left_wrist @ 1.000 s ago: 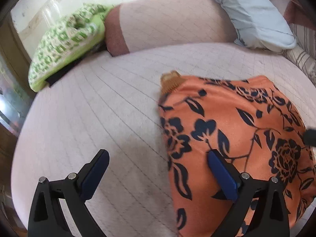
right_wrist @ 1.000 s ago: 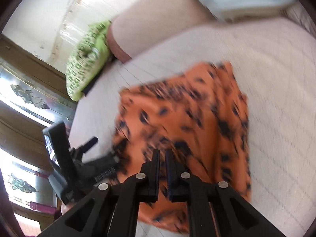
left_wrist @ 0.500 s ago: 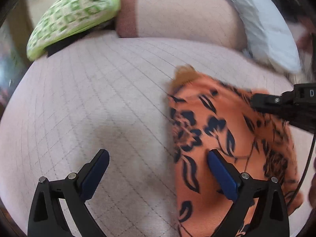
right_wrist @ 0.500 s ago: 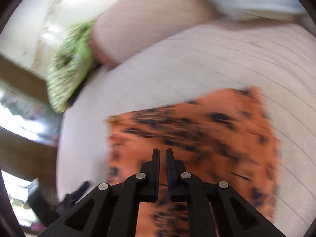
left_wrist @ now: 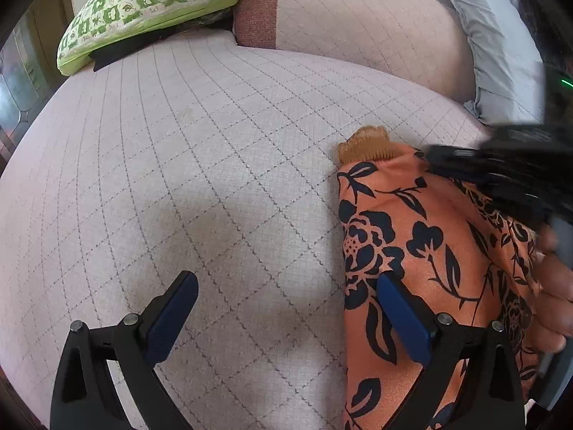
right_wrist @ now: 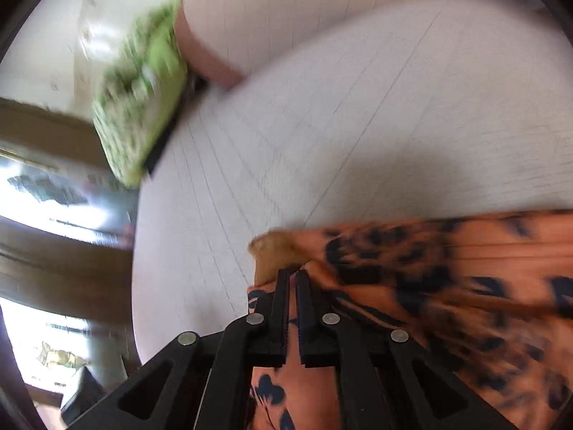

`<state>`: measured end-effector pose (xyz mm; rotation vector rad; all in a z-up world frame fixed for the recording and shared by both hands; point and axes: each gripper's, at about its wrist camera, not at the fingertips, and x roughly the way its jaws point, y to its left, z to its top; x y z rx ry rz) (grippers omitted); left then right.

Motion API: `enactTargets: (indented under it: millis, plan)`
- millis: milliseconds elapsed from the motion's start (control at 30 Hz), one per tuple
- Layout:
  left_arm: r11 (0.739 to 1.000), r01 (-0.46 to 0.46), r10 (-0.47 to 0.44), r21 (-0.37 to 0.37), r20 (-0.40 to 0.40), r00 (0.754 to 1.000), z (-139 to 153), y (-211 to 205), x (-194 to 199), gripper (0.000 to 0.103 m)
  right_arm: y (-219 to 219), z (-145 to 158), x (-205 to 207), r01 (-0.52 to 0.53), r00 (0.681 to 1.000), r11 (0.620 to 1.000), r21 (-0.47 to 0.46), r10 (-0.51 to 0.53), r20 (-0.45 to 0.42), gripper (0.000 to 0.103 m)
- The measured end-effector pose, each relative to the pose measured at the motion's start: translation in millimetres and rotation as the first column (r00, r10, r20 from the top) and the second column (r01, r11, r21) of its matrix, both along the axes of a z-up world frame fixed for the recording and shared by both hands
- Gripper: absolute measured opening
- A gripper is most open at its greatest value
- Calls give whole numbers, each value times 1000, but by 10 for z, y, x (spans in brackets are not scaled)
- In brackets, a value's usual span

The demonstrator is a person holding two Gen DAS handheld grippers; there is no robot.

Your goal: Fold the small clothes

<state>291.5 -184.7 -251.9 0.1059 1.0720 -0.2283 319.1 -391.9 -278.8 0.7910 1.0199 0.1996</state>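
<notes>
An orange garment with dark blue flowers (left_wrist: pixel 429 243) lies on the pale quilted bed (left_wrist: pixel 200 165), with its tan ribbed cuff (left_wrist: pixel 365 145) at the far left corner. My left gripper (left_wrist: pixel 286 308) is open and empty, its right finger over the garment's left edge. The right gripper shows in the left wrist view (left_wrist: pixel 476 168) as a black shape over the garment's top edge. In the right wrist view, blurred, my right gripper (right_wrist: pixel 292 279) is shut, its tips at the garment (right_wrist: pixel 447 286) just below the tan cuff (right_wrist: pixel 275 254). Whether cloth is pinched I cannot tell.
A green and white patterned pillow (left_wrist: pixel 147 3) lies at the far left of the bed. A pink quilted bolster (left_wrist: pixel 358 25) runs along the back. A grey pillow (left_wrist: pixel 501 53) sits at the far right. Wooden furniture (right_wrist: pixel 53 251) stands left of the bed.
My right gripper has swept left across the garment to its tan cuff corner, staying shut. My left gripper has stayed open at the garment's left edge, and its view has turned slightly.
</notes>
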Motion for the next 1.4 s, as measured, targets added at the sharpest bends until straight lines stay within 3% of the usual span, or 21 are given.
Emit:
enactTargets:
  millis: [67,167,233,367,467,533,600,700,767,900,1033,1100,1400]
  plan:
    - [1000,-6,6,-15,5,1000,31,10,-13,100,-168,180,-253,61,997,997,-55,-57,61,8]
    - [999,-3,5,-36,40,999,114,21,-49,100,-426,393,-726,114,987,993,-36,-109,114,8]
    - [998,6,-1,-68,70,998,196,38,-127,100,-565,526,-1111,160,979,983,-90,-146,145,8]
    - [995,62,-57,-76,66,996,202,-49,-235,100,-779,521,-1745,216,969,971,-99,-201,141,9]
    - [994,108,-108,21,24,994,44,-242,-263,100,-737,304,-1815,212,977,963,-167,-206,51,13]
    - [993,115,-116,31,30,993,7,-279,-278,100,-732,26,-1749,202,975,951,-235,-218,-44,15]
    - [994,112,-112,16,30,993,45,-266,-263,100,-753,-69,-1744,207,975,954,-217,-218,-28,14]
    - [997,82,-82,-10,45,996,109,-214,-246,100,-802,53,-1784,200,978,955,-217,-208,-10,14]
    - [997,76,-75,-15,61,995,155,-183,-235,100,-835,161,-1779,227,974,951,-208,-221,51,14]
    - [992,118,-120,38,70,990,106,-268,-232,100,-885,259,-1641,264,963,942,-208,-243,120,14]
    - [989,131,-136,66,78,988,85,-369,-238,100,-941,-75,-1417,257,966,939,-230,-259,20,16]
    - [991,124,-128,60,85,988,107,-361,-235,100,-981,-55,-1449,270,963,945,-185,-267,40,16]
    - [990,124,-132,60,134,982,288,-313,-459,100,-644,398,-2019,216,975,943,-254,-195,105,16]
